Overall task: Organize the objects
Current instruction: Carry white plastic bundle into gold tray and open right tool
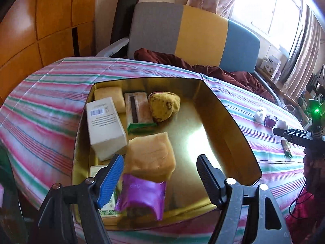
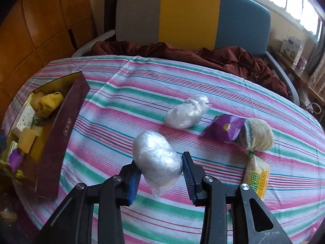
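My left gripper (image 1: 160,160) hangs open over a maroon box with a gold lining (image 1: 229,109). Just below its fingers is a blurred purple packet (image 1: 142,197), and neither pad presses on it. The box also holds a white carton (image 1: 105,126), a tan block (image 1: 152,156), a green-edged packet (image 1: 138,111) and a yellow knitted bundle (image 1: 164,106). My right gripper (image 2: 160,162) is shut on a clear plastic-wrapped bundle (image 2: 158,158), held a little above the striped cloth. The box (image 2: 61,134) stands to its left.
On the striped tablecloth (image 2: 121,101) lie a second plastic bundle (image 2: 186,111), a purple snack packet (image 2: 225,128), a rolled beige sock (image 2: 258,134) and a yellow-green packet (image 2: 257,174). Behind the table are a dark red cloth (image 2: 223,55) and a grey, yellow and blue chair (image 2: 189,14).
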Available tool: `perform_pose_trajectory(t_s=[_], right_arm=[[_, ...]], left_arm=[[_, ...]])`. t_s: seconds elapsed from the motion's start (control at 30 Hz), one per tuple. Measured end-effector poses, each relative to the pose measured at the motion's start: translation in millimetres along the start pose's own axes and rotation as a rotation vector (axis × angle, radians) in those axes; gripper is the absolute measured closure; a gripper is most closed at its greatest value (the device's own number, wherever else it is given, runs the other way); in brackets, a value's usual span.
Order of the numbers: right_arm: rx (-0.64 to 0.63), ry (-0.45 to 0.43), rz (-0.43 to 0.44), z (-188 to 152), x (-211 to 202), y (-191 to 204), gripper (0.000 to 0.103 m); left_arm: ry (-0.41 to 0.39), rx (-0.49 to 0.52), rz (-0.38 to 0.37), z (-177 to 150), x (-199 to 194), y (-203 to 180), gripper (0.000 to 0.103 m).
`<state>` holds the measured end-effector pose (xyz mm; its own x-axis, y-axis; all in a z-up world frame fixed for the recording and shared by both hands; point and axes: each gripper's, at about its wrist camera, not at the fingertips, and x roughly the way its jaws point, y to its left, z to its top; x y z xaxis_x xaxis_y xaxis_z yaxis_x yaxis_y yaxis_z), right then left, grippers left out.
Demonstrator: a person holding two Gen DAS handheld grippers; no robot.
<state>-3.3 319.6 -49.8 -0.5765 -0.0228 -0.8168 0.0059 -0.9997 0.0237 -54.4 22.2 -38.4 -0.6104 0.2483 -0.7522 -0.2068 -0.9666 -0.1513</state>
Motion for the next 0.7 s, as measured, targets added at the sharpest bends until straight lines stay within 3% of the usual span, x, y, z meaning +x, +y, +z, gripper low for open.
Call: perform_pose_trajectory(t_s=[0.13,0.37,0.57,0.7], right_arm=[[-0.009,-0.032,0.091,6,-16,40,0.064],[-0.134,-0.084,0.251,42,-34,146,0.064],[-0.227,0.005,0.273,59,10,224,0.064],[-0.195,0.106,0.253,64,57,246,0.062]], left_arm=[[-0.021,-0.001,0.004,-4,-7,8,0.033],[-0.047,-0.004,-0.007,-10,-17,16,0.034],[-0.022,-0.056,-0.010,-14,-14,31,0.034],[-0.021,-0.073,-0.028,-18,-14,37,0.034]])
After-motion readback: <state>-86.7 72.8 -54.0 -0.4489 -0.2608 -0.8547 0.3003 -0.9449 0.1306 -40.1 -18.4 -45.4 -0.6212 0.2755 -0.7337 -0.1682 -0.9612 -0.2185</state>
